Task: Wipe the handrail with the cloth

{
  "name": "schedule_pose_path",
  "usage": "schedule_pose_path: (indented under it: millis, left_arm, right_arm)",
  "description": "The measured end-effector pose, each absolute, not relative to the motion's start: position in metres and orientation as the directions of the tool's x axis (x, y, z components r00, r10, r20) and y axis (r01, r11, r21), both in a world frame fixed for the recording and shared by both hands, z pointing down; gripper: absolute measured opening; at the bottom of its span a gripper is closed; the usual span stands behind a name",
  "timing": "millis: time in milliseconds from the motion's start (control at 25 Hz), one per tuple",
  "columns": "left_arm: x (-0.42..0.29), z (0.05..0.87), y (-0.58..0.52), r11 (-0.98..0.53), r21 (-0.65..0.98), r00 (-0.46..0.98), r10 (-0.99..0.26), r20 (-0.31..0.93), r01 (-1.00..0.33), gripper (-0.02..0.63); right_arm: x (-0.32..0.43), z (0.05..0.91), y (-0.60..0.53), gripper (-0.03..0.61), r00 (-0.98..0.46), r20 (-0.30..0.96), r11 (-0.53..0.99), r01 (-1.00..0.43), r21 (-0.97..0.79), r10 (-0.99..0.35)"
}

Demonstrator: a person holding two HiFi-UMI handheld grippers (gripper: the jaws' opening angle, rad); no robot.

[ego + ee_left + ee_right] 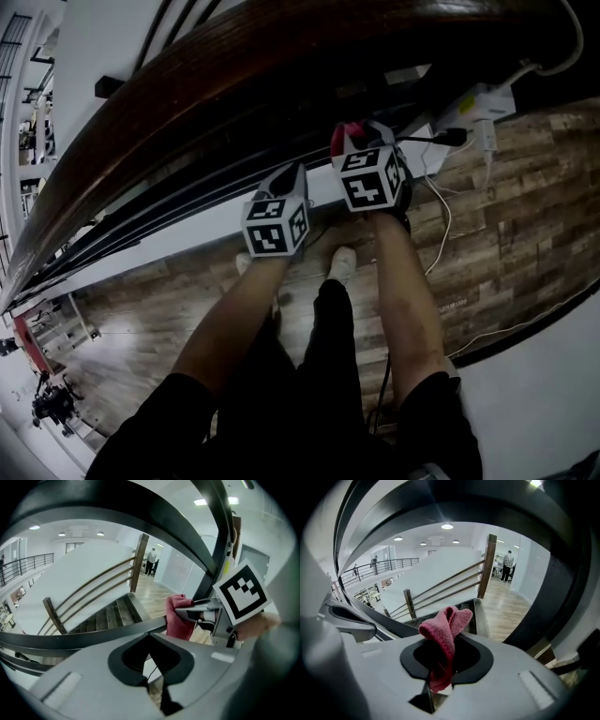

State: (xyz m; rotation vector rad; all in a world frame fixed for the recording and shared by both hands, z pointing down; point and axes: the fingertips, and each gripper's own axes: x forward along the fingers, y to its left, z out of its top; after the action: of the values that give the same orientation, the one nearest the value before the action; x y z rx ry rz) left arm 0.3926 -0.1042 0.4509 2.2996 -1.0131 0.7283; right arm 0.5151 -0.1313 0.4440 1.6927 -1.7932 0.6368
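Observation:
The dark wooden handrail (234, 84) sweeps from the lower left to the upper right, above both grippers. My right gripper (359, 133) sits just under it, shut on a red cloth (347, 137). In the right gripper view the cloth (446, 632) is pinched between the jaws, and its folded end sticks up past them. My left gripper (292, 176) is lower and to the left, jaws together with nothing between them (149, 633). From the left gripper view, the right gripper (202, 611) and the cloth (179, 617) show at the right, beside a dark rail bar (93, 641).
Thin dark bars (169, 220) run under the handrail. A white power adapter (483, 105) with cables (441, 216) lies on the wooden floor (525, 216) at the right. The person's legs and shoes (342, 264) are below. Stairs (108, 616) descend beyond; people (506, 566) stand far off.

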Motion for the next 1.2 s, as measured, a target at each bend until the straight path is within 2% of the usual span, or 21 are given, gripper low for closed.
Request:
schedule_pose_path:
  millis: [280, 480, 640, 960, 1080, 1200]
  left_arm:
    - [0.411, 0.458, -0.098, -0.597, 0.271, 0.600, -0.463, 0.653, -0.755, -0.002]
    - [0.408, 0.464, -0.086, -0.589, 0.289, 0.601, -0.446, 0.663, -0.755, -0.002]
    - [0.405, 0.466, -0.083, -0.599, 0.279, 0.599, -0.438, 0.670, -0.751, -0.002]
    - [0.409, 0.463, -0.085, -0.608, 0.296, 0.619, -0.429, 0.658, -0.737, -0.002]
    - [0.409, 0.463, -0.084, -0.611, 0.302, 0.625, -0.423, 0.656, -0.732, -0.002]
    - [0.407, 0.463, -0.085, -0.612, 0.310, 0.631, -0.418, 0.654, -0.728, -0.002]
  right_arm:
    - [0.545, 0.442, -0.121, 0.055, 0.095, 0.684, 0.058, -0.979, 0.197, -0.724]
    - [0.558, 0.442, -0.116, 0.054, 0.100, 0.685, -0.063, -0.995, 0.078, -0.721]
    - [0.564, 0.442, -0.113, 0.054, 0.119, 0.690, -0.108, -0.992, 0.059, -0.714]
    - [0.584, 0.451, -0.097, 0.052, 0.124, 0.640, -0.402, -0.862, -0.309, -0.758]
    - [0.590, 0.455, -0.090, 0.053, 0.114, 0.625, -0.472, -0.761, -0.445, -0.773]
    - [0.595, 0.461, -0.085, 0.052, 0.087, 0.588, -0.513, -0.599, -0.615, -0.804]
